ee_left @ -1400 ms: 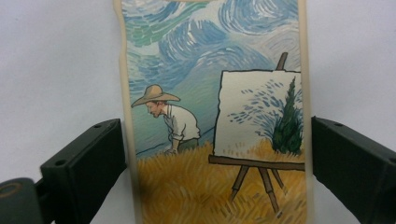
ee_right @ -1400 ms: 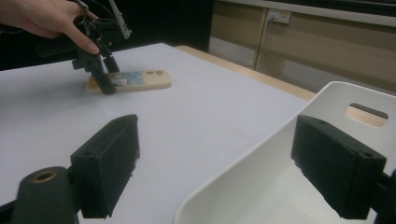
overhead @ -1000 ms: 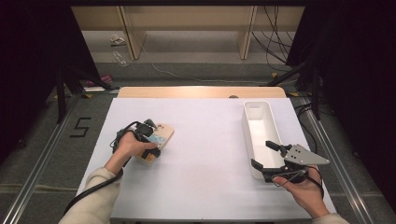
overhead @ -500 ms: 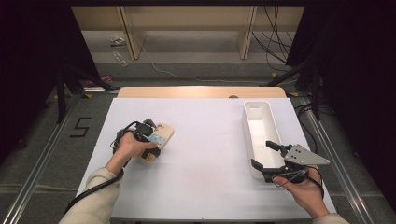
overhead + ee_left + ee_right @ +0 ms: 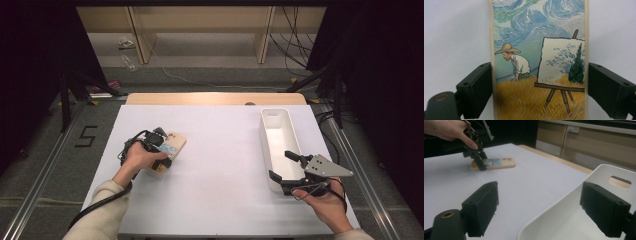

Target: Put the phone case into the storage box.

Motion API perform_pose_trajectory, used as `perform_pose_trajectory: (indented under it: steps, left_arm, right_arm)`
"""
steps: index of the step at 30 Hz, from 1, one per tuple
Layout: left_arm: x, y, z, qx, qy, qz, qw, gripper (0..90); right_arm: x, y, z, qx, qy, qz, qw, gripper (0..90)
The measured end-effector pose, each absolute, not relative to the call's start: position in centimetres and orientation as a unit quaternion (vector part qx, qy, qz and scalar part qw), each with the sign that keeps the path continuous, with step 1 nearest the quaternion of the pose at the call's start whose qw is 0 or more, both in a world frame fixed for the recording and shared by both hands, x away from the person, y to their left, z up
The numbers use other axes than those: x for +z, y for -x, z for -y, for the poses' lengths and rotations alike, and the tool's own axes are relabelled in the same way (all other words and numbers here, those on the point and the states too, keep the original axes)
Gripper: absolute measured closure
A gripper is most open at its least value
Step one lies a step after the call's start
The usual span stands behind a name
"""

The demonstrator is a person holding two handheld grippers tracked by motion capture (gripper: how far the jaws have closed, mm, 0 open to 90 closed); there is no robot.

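Lying flat on the white desk (image 5: pixel 220 165), well to the left of the white bin (image 5: pixel 278 145), is a phone case (image 5: pixel 169 151) with a cream rim and a painted back: a figure in a straw hat bending in a yellow field, an easel beside him, blue swirls of sky above. The left hand-held gripper (image 5: pixel 161 159) comes down over the end of the case farthest from the bin, with the person's left hand (image 5: pixel 137 157) wrapped around its body and a dark cable trailing back along the sleeve. In the left gripper view its two black jaws stand one on each long edge of the case (image 5: pixel 537 62); the left jaw meets the cream rim, while at the right jaw I cannot tell whether a thin gap remains, so I cannot tell whether the case is pinched or only bracketed. The jaws have just been closing a little, with the case between them.

The bin, long and narrow with a handle slot in its far end wall, stands lengthwise at the desk's right side. The right hand-held gripper (image 5: pixel 285 166) hovers at the bin's near end, held in the right hand (image 5: pixel 325 202), its jaws spread wide with nothing between them. In the right gripper view one jaw hangs over the desk just outside the bin's rim (image 5: pixel 564 200) and the other over its inside.
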State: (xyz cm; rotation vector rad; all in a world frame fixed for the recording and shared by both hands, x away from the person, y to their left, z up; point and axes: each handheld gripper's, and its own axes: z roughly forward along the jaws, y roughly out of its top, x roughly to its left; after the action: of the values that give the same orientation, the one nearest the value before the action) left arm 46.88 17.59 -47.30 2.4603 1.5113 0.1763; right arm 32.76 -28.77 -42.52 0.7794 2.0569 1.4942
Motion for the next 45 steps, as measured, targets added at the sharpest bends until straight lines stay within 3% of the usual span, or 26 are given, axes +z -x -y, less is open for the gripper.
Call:
perform_pose_trajectory:
  steps: [10,45]
  left_arm:
    - [-47.2,-46.6,-17.7,0.059,-0.844,-0.515,0.138,11.3]
    - [-44.4,-43.0,-17.3,0.126,-0.837,-0.481,0.23,11.3]
  right_arm:
    - [-42.5,-32.8,28.8,0.547,-0.285,-0.75,0.239,16.1]
    - [-42.4,-32.7,28.8,0.547,-0.286,-0.749,0.24,16.1]
